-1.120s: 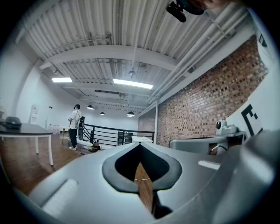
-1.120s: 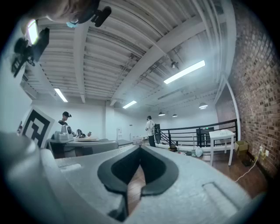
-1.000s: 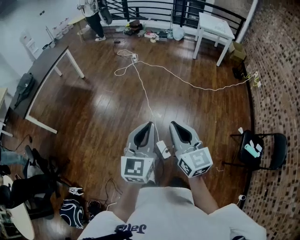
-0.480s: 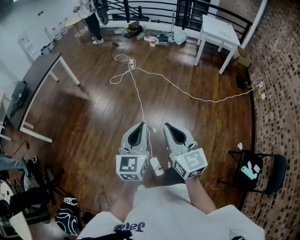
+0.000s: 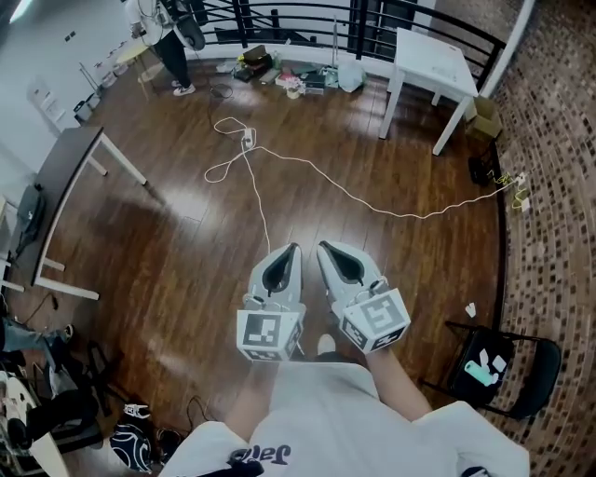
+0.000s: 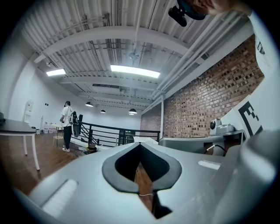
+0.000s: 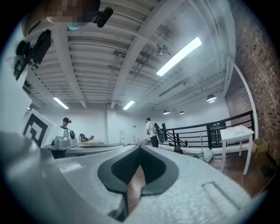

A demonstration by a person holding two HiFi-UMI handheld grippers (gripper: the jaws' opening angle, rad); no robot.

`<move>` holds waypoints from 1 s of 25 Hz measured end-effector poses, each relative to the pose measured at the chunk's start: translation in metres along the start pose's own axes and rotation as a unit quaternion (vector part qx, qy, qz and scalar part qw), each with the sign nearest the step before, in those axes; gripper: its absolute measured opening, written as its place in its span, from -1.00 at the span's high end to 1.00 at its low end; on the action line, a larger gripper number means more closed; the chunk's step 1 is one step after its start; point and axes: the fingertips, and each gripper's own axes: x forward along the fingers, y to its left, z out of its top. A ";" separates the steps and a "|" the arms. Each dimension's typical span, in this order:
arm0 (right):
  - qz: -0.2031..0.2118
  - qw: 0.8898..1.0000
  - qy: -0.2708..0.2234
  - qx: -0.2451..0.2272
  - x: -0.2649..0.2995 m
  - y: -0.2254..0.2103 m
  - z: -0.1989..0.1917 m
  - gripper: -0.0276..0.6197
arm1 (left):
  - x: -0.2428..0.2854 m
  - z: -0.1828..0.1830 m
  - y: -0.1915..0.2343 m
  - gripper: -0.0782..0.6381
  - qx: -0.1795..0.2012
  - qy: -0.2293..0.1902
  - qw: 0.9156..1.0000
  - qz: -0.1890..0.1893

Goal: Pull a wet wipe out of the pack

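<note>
No wet wipe pack can be made out for certain in any view. My left gripper [image 5: 287,253] and right gripper [image 5: 326,250] are held side by side in front of my body, pointing level over the wooden floor. Both are shut with nothing between their jaws. In the left gripper view the left gripper [image 6: 139,145] has its tips meeting, and the right gripper view shows the same of the right gripper [image 7: 140,148]. A small teal and white item [image 5: 482,369] lies on a black chair [image 5: 531,377] at the lower right; what it is I cannot tell.
A white cable [image 5: 307,172] snakes across the floor ahead. A white table [image 5: 428,56] stands at the back right by a black railing [image 5: 279,14]. A dark table [image 5: 56,186] is at the left, a brick wall [image 5: 559,186] at the right. A person [image 5: 172,42] stands far back.
The whole scene has slid through the head view: the chair has dropped toward the lower right and the dark table has moved left. Both grippers stay shut, side by side.
</note>
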 end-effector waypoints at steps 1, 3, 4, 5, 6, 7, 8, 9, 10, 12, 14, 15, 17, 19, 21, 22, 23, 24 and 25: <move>0.001 1.000 0.002 0.002 0.003 -0.007 -0.002 0.94 | 0.011 0.000 -0.001 0.74 -0.001 0.004 1.000 0.001; -0.004 1.000 -0.001 0.004 0.011 -0.025 0.000 0.94 | 0.038 0.003 0.002 0.74 -0.001 0.008 1.000 -0.001; -0.010 1.000 -0.003 0.005 0.017 -0.036 0.001 0.94 | 0.053 0.004 0.004 0.74 0.001 0.006 1.000 -0.005; -0.019 1.000 -0.004 0.006 0.026 -0.050 0.001 0.94 | 0.069 0.003 0.009 0.74 0.005 0.004 1.000 -0.013; -0.029 1.000 -0.003 0.004 0.037 -0.064 -0.001 0.94 | 0.087 0.001 0.015 0.74 0.008 0.003 1.000 -0.023; -0.040 0.999 -0.003 0.000 0.050 -0.080 -0.003 0.94 | 0.106 0.001 0.023 0.74 0.009 0.003 0.999 -0.035; -0.053 0.999 -0.003 -0.005 0.067 -0.097 -0.003 0.94 | 0.128 0.000 0.031 0.74 0.008 0.003 0.999 -0.049; -0.068 0.998 -0.005 -0.010 0.084 -0.115 -0.001 0.94 | 0.150 0.001 0.041 0.74 0.005 0.003 0.998 -0.063; -0.086 0.996 -0.007 -0.014 0.102 -0.134 0.005 0.94 | 0.174 0.002 0.051 0.74 0.002 0.002 0.997 -0.077; -0.125 0.992 -0.017 -0.022 0.132 -0.167 0.019 0.94 | 0.220 0.012 0.066 0.74 0.000 0.000 0.994 -0.107; -0.166 0.985 -0.027 -0.029 0.155 -0.198 0.034 0.94 | 0.261 0.024 0.074 0.74 0.004 -0.002 0.990 -0.138; -0.185 0.982 -0.029 -0.032 0.163 -0.212 0.039 0.94 | 0.279 0.028 0.076 0.74 0.005 -0.003 0.988 -0.154; -0.221 0.974 -0.028 -0.042 0.172 -0.238 0.050 0.94 | 0.314 0.033 0.073 0.74 0.001 -0.006 0.982 -0.187; -0.258 0.964 -0.026 -0.049 0.177 -0.267 0.061 0.94 | 0.352 0.036 0.062 0.74 -0.003 -0.007 0.976 -0.220; -0.289 0.956 -0.027 -0.047 0.177 -0.297 0.069 0.94 | 0.385 0.038 0.045 0.74 -0.006 -0.003 0.969 -0.246; -0.301 0.952 -0.029 -0.046 0.176 -0.312 0.072 0.94 | 0.398 0.035 0.035 0.74 -0.007 0.002 0.966 -0.260; -0.313 0.948 -0.030 -0.045 0.172 -0.328 0.072 0.94 | 0.409 0.030 0.024 0.74 -0.008 0.009 0.962 -0.274; -0.326 0.944 -0.030 -0.044 0.168 -0.345 0.072 0.95 | 0.421 0.024 0.013 0.74 -0.009 0.018 0.957 -0.290; -0.339 0.939 -0.032 -0.042 0.163 -0.364 0.072 0.94 | 0.435 0.018 0.002 0.74 -0.009 0.027 0.952 -0.306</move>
